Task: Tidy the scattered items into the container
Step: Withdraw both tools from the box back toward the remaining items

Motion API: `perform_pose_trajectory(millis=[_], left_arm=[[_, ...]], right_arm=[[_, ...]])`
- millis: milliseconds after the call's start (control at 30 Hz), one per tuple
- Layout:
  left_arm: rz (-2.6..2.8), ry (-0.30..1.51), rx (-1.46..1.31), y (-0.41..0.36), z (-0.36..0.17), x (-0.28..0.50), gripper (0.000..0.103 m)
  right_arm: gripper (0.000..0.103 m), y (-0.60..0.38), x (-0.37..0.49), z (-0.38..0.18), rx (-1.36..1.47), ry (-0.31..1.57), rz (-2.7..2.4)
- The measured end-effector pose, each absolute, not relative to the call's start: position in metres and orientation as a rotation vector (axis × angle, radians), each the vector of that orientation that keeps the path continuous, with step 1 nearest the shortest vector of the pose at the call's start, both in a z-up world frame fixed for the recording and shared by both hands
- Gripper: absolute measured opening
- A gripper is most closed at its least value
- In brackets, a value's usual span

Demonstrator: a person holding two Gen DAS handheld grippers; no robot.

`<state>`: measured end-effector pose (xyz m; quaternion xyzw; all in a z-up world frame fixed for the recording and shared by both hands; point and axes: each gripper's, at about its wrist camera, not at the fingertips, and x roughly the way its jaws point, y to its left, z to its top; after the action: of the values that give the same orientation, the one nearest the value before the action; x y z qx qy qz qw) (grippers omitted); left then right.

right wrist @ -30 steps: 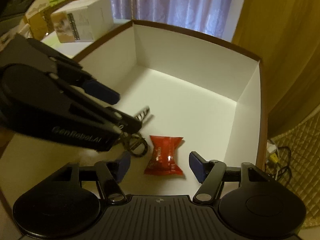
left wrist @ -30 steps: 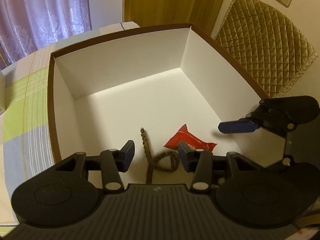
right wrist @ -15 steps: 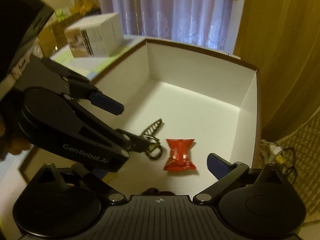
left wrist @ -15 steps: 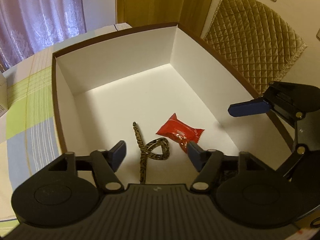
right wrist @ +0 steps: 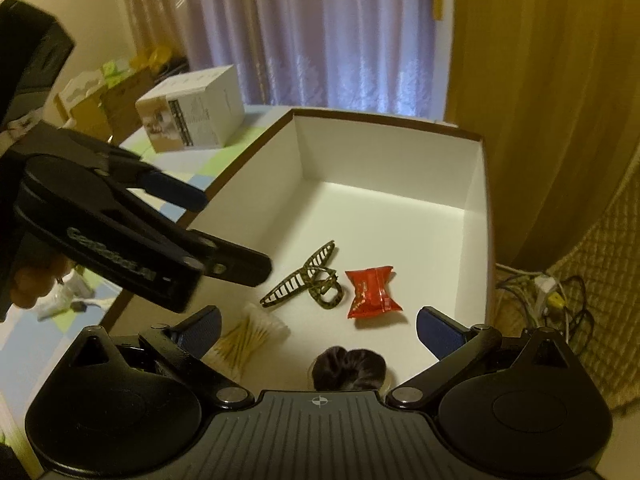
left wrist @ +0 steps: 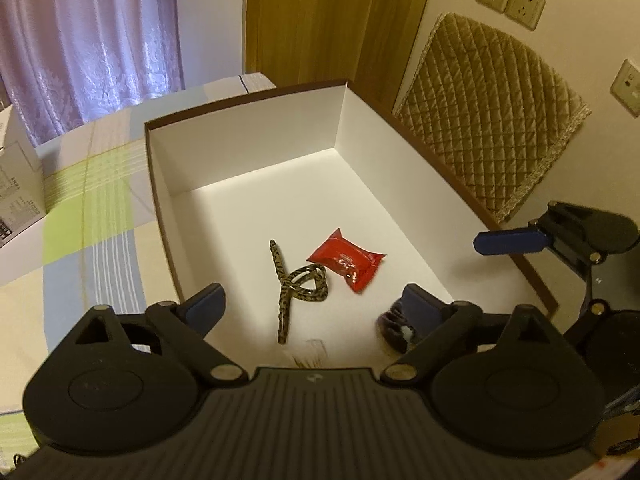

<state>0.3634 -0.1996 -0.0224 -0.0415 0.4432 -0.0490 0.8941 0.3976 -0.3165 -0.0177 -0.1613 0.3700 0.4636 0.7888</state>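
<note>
A white box with a brown rim (left wrist: 256, 148) (right wrist: 380, 152) holds a red snack packet (left wrist: 346, 258) (right wrist: 370, 292) and a leopard-print hair claw (left wrist: 298, 280) (right wrist: 308, 278) side by side on its floor. Near the front wall lie a bundle of cotton swabs (right wrist: 248, 338) and a dark scrunchie (right wrist: 348, 366) (left wrist: 394, 326). My left gripper (left wrist: 310, 306) (right wrist: 208, 228) hangs open above the box's near left side, holding nothing. My right gripper (right wrist: 318, 328) (left wrist: 508, 240) is open and empty over the near right edge.
A white carton (right wrist: 192, 114) (left wrist: 16, 188) stands on the checked tablecloth (left wrist: 92, 220) left of the box. A quilted cover (left wrist: 488, 120) and a tangle of cables (right wrist: 548, 292) lie to the right. Curtains hang behind.
Both grippers have drawn back and upward from the box floor, and their jaws stand wider. The swabs and scrunchie have come into view near the front wall.
</note>
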Motion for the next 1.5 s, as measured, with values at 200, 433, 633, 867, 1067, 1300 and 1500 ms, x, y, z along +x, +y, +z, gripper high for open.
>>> perform_pose_trajectory(millis=[200,433,633,867,1067,1300,1500], left_arm=[[-0.075,0.891,-0.097,-0.199,-0.006,0.333,0.097],[-0.052,0.882,-0.11,-0.197,0.003,0.297,0.099],[-0.047,0.881,-0.127,-0.196,0.006,0.268,0.099],[-0.026,0.873,-0.122,-0.197,0.008,0.241,0.099],[0.009,0.872,-0.152,-0.192,0.007,0.221,0.099],[0.051,0.871,-0.177,-0.187,0.0,0.188,0.099],[0.093,0.889,-0.157,-0.177,-0.015,0.149,0.099]], right_arm=[[0.101,-0.331,0.375,-0.007,-0.31,0.768,0.951],[0.101,-0.35,0.355,0.001,-0.248,0.773,0.896],[0.101,-0.362,0.338,0.007,-0.186,0.77,0.866],[0.101,-0.37,0.321,0.005,-0.145,0.816,0.857],[0.101,-0.373,0.306,-0.001,-0.16,0.84,0.856],[0.101,-0.375,0.286,-0.006,-0.153,0.85,0.867],[0.101,-0.374,0.268,-0.017,-0.151,0.873,0.862]])
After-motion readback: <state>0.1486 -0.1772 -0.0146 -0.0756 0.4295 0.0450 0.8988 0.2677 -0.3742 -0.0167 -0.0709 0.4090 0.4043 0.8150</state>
